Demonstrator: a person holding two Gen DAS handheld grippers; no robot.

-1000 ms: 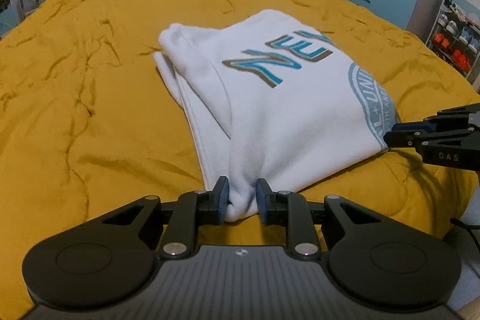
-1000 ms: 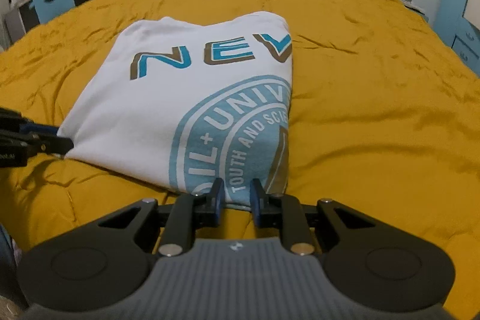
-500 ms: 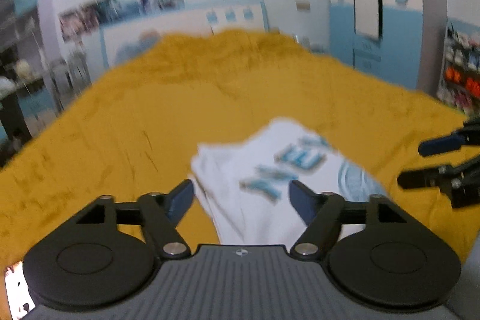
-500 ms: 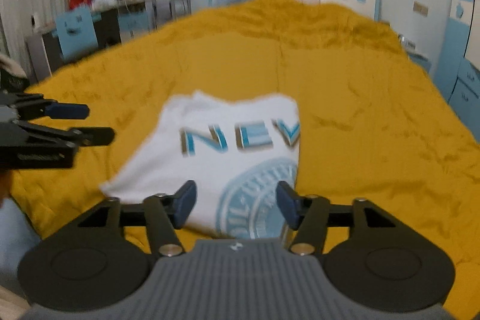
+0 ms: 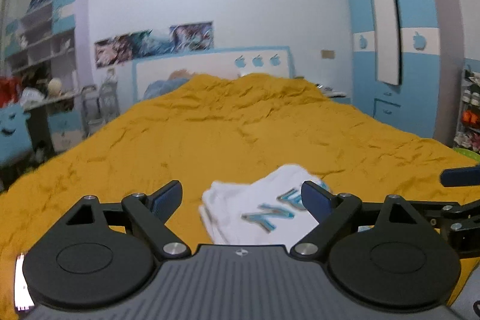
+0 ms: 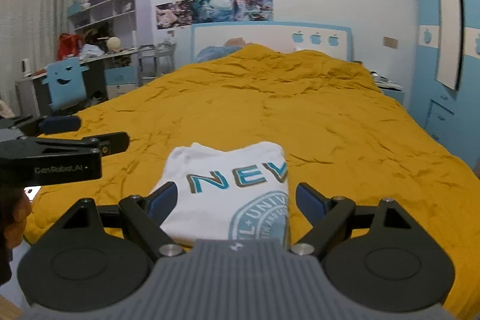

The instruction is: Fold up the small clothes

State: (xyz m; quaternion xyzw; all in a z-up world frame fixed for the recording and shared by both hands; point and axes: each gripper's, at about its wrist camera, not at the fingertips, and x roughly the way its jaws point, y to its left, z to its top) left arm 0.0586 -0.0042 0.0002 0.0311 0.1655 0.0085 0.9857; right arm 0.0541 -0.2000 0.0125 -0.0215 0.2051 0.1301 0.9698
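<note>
- My left gripper (image 5: 241,197) has let go of the shirt (image 6: 237,194): jaws spread wide, lifted clear above its left side.
- The shirt lies folded flat on the yellow bedspread (image 6: 330,122).
- My right gripper (image 6: 237,203), right of the shirt's middle, has released too, jaws apart; this fold looks finished.

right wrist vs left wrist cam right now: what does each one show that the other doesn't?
Right wrist only: the round blue seal print on the folded white shirt, sharp "NEV" lettering, and a blue smiley-face chair.

Left wrist only: shoe shelves at the far right; its shirt image is blurred.

Both: the shirt lying on the yellow bedspread, the left claw and right claw open and clear of the fabric, each visible in the other's view, and the apple headboard.
</note>
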